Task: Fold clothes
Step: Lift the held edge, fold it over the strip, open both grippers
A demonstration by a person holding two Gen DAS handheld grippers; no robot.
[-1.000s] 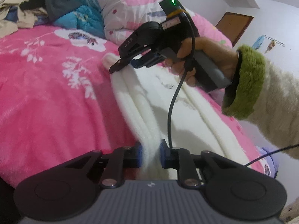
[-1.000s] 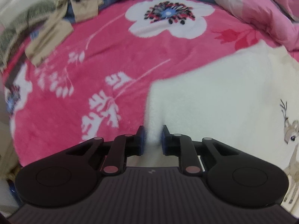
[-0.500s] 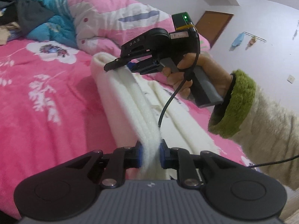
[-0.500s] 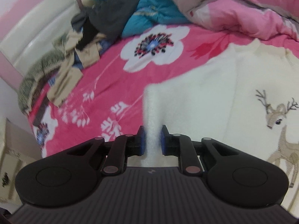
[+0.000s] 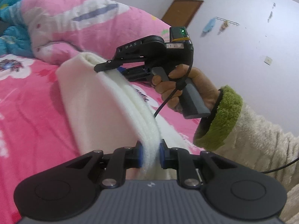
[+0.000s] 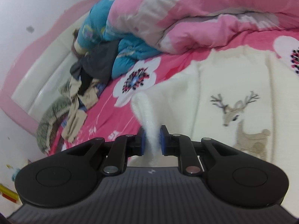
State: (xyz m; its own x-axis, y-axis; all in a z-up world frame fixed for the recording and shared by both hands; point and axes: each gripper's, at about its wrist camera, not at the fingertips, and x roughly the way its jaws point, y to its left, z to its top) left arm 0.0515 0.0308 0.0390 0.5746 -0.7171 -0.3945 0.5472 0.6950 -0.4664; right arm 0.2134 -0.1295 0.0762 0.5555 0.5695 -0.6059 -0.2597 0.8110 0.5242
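Fleece edge lifted higher; left gripper (image 5: 150, 154), right gripper (image 6: 151, 141) pinching white deer-print garment (image 6: 214, 97).

Both the left gripper (image 5: 150, 155) and right gripper (image 6: 151, 143) have jaws clamped, raised.

White garment (image 5: 104, 100) is thick fluffy fleece. Bed cover (image 5: 28, 112) looks plush pink cloth. Gripper fingers (image 6: 142, 141) are matt black plastic.

Bed with pink floral fleece cover (image 6: 104, 115), white padded headboard (image 6: 46, 71). Lying on it: white fluffy garment with deer motif (image 6: 214, 85), bunched pink-and-blue quilt (image 6: 186, 15), heap of mixed dark and beige clothes (image 6: 80, 85).
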